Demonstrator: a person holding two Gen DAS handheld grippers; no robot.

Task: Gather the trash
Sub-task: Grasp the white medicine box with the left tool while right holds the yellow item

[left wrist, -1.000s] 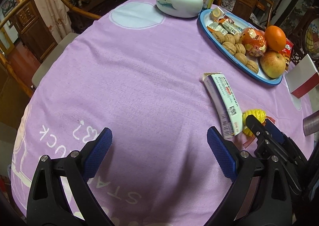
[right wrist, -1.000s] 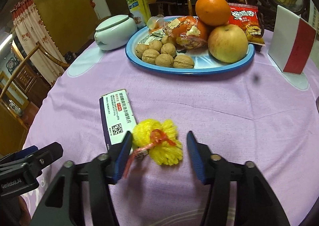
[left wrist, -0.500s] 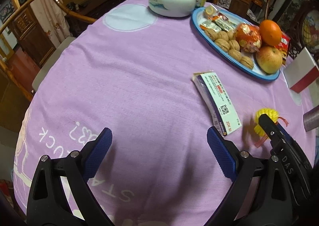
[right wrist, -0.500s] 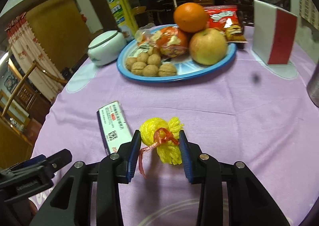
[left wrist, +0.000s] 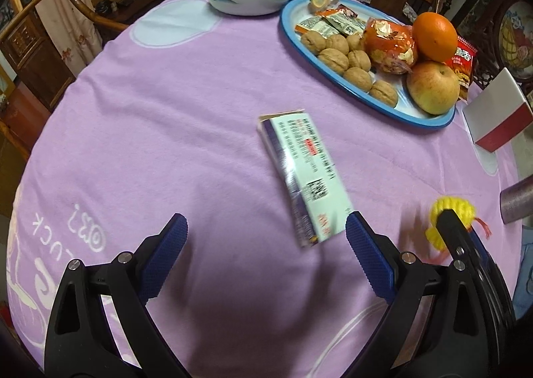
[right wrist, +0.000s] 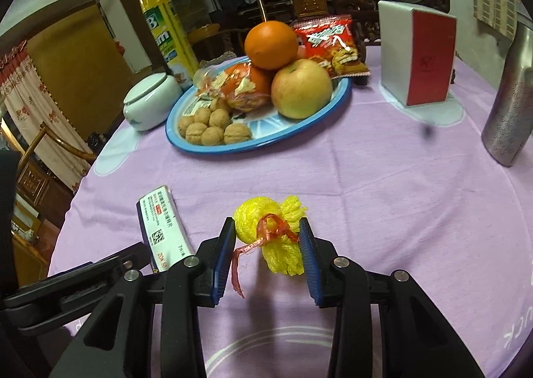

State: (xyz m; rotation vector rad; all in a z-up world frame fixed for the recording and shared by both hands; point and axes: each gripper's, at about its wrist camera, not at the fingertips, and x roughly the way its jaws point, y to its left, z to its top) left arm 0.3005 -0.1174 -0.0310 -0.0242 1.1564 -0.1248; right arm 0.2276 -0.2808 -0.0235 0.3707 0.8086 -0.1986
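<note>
right gripper (right wrist: 266, 241) fingers squeeze the yellow net ball (right wrist: 266, 231), low over the near counter (right wrist: 399, 194). left gripper (left wrist: 263, 244) wide open, empty, w/ white box (left wrist: 304, 175) just ahead. next: lift ball, grab box.

Two black plastic grippers, blue at the tips.
Left gripper (left wrist: 263, 241) and right gripper (right wrist: 266, 244): ribbed blue pads (left wrist: 366, 253), silver screws (right wrist: 340, 260), angular black arms.
</note>
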